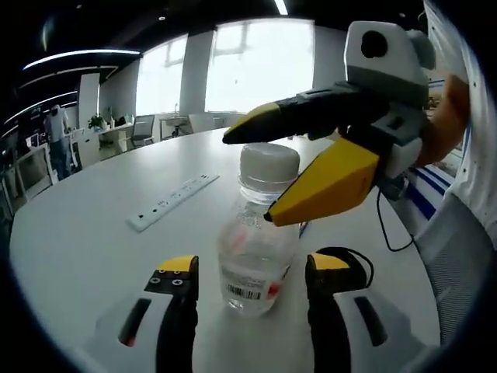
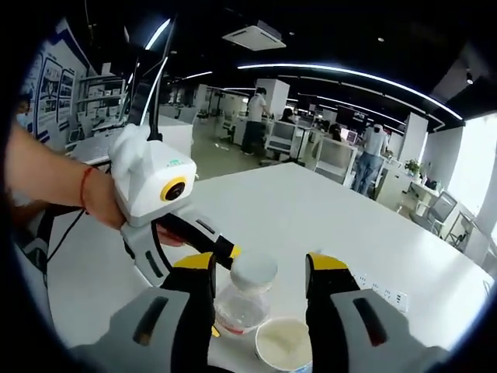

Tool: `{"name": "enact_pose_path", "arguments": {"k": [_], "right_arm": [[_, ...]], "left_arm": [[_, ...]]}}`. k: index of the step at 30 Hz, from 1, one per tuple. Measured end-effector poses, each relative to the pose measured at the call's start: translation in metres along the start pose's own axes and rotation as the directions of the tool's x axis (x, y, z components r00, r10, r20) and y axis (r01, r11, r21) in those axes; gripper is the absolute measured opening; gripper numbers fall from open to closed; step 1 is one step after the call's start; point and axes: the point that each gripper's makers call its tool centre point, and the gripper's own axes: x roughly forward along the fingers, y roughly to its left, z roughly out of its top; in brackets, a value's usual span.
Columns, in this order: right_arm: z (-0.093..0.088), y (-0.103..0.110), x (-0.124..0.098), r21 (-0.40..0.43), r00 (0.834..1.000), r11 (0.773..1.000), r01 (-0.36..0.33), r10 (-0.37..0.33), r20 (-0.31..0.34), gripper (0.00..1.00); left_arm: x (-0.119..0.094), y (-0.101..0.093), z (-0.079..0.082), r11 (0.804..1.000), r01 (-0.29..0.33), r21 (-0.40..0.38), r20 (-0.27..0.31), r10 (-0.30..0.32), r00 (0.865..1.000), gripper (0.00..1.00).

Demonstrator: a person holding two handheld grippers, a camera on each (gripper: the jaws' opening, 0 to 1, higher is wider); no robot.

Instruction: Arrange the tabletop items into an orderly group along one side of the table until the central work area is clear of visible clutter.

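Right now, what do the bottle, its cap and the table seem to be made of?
Bottle: clear thin plastic; the table shows through it and it bears a printed label. Cap: white matte plastic, probably. Table: smooth white top with soft sheen, likely laminate.

Distant office desks (image 2: 287, 140), bright windows (image 1: 256, 66), standing people (image 2: 255, 116).

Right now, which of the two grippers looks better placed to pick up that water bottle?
Probably the right gripper: its open yellow jaws already flank the bottle at the cap. The left gripper is open too, but sits low beside the base.
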Motion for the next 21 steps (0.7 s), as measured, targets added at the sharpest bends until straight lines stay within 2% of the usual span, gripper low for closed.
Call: {"name": "enact_pose_path", "arguments": {"k": [10,21], "right_arm": [[0.002,-0.013,-0.008,0.052,1.000,0.998,0.019,-0.019,0.004,0.51],[-0.004,-0.027,-0.020,0.137,0.999,0.990,0.038,-0.037,-0.014,0.58]], "left_arm": [[-0.010,0.000,0.003,0.999,-0.033,-0.029,-0.011,0.033,0.999,0.61],[-0.025,-0.001,0.007,0.989,-0.094,-0.113,-0.034,0.091,0.995,0.66]]}}
